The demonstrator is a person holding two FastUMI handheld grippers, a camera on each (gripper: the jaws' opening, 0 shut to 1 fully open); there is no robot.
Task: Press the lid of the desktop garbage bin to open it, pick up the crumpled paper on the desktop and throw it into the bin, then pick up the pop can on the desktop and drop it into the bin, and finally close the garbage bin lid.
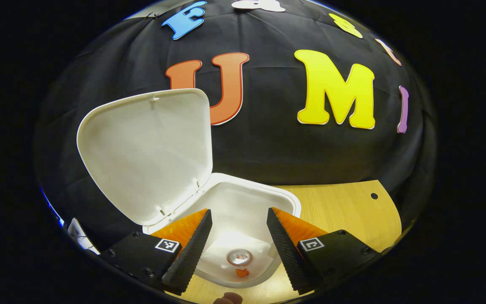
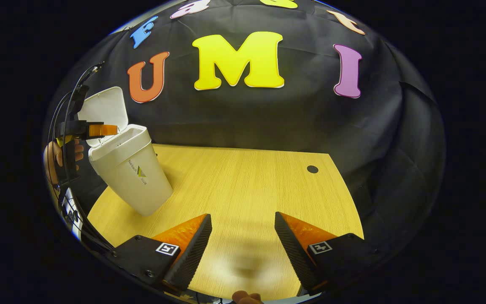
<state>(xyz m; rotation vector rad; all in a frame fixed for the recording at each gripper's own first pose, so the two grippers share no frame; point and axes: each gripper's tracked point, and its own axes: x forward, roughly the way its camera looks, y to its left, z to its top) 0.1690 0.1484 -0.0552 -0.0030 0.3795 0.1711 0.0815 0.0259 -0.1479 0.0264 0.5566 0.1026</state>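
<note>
The white desktop bin [image 1: 287, 202] stands open, its lid [image 1: 146, 150] tipped up and back to the left. Inside at the bottom lies the pop can [image 1: 239, 257], top end up, on crumpled white paper [image 1: 255, 247]. My left gripper [image 1: 239, 249] hovers open right above the bin's mouth, nothing between its fingers. In the right gripper view the bin [image 2: 131, 171] stands at the left of the wooden desk [image 2: 243, 190], with the left gripper [image 2: 99, 130] held over it by a hand [image 2: 53, 160]. My right gripper [image 2: 243, 249] stays open and empty above the desk's near part.
The desk has a small dark hole [image 2: 312, 169] near its far right corner. Black cloth walls close the booth behind and to the right. Cables [image 2: 68, 109] run up from the left gripper at the left edge.
</note>
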